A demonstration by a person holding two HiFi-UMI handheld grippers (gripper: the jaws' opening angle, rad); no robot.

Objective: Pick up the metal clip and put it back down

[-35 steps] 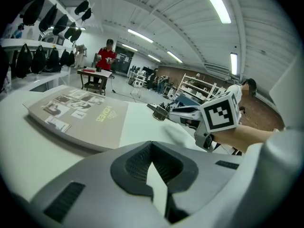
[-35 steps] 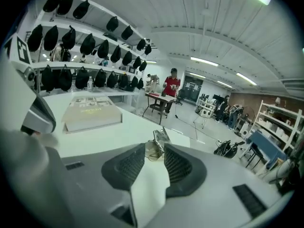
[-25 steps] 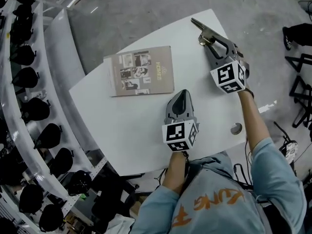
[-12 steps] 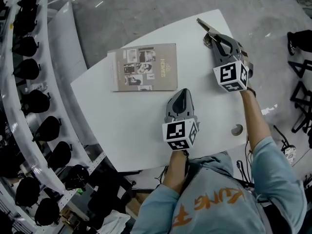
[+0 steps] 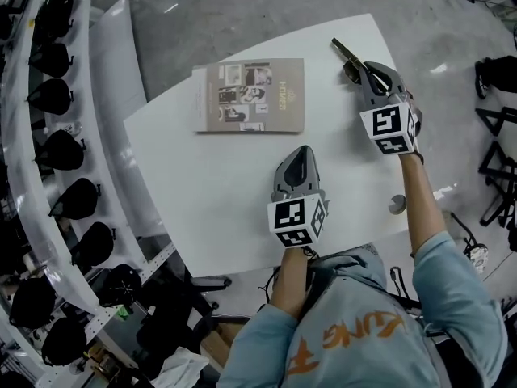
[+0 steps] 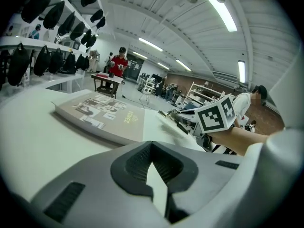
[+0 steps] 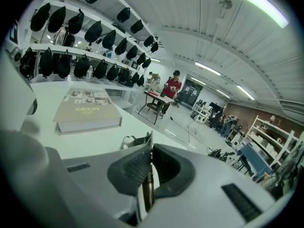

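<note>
The metal clip (image 5: 346,52) is a thin dark lever that sticks out past my right gripper (image 5: 365,69) near the far right corner of the white table (image 5: 202,184). That gripper's jaws have just been closing, and they now pinch the clip's flat handle (image 7: 148,177) edge-on between the ribbed pads. The clip's dark wire loop (image 7: 129,140) pokes out ahead of the jaws. My left gripper (image 5: 300,157) hovers over the table's middle, its jaws together and empty (image 6: 151,146). From there the right gripper's marker cube (image 6: 216,114) shows on the right.
A tan hardcover book (image 5: 249,95) lies flat at the table's far left (image 7: 85,109). A round cable hole (image 5: 395,205) sits near the right front edge. Shelves of black caps (image 5: 56,128) run along the left. Black stand legs (image 5: 497,136) are on the floor at right.
The right gripper's jaws, open around the clip a second ago, have shut on it and shifted slightly. The left gripper has stayed over the table's middle.
</note>
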